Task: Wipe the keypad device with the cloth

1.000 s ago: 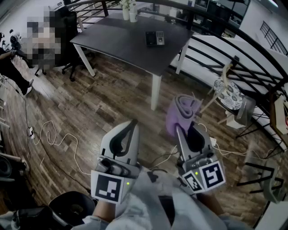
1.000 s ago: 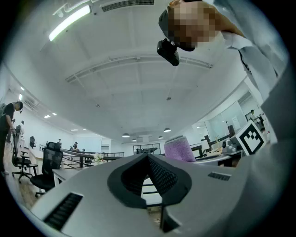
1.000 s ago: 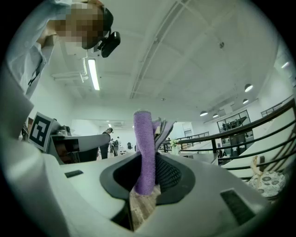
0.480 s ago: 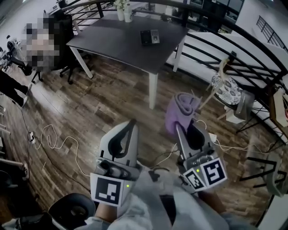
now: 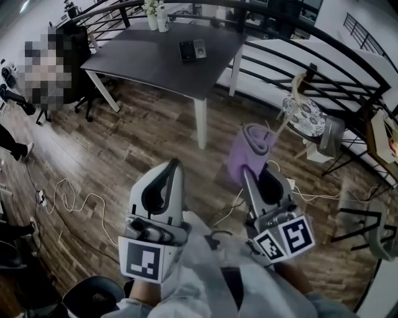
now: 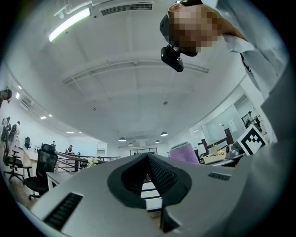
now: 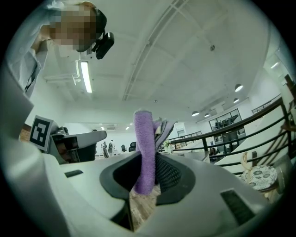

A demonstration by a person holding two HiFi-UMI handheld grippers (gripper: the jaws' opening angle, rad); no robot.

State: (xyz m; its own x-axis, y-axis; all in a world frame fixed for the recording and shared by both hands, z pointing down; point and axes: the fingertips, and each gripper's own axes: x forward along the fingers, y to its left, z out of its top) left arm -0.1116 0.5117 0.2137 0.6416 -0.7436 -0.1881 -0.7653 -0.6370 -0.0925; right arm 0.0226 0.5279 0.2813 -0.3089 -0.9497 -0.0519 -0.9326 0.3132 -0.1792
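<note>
Head view: keypad device lies on the table, well ahead and left of the right hand-held gripper, which pinches the purple cloth upright. Left hand-held gripper is pressed together, empty, marginally nearer.

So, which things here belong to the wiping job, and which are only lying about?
Job:
- cloth, held in the right gripper
- keypad device, on the table

Lying about:
- vases
- stool
</note>
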